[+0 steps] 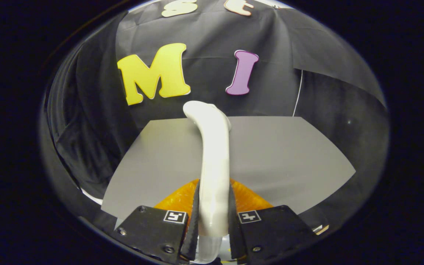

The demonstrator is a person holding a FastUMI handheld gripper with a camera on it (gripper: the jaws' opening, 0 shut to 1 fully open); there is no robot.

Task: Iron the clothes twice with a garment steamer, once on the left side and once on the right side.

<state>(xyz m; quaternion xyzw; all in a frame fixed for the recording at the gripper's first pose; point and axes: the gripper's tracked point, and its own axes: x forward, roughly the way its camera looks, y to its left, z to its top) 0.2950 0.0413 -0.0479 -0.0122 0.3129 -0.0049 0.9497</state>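
A white garment steamer (212,154) stands up between my two black fingers (193,217), its handle pinched from both sides. Its curved head reaches away from me toward the far edge of the grey table (285,158). My gripper (213,217) is shut on the steamer's handle. An orange garment (248,198) lies on the table just ahead of the fingers, mostly hidden behind them and the steamer.
Black cloth walls rise behind the grey table and to its left and right. A thin white cord (298,94) hangs down the wall beyond the table's far right corner.
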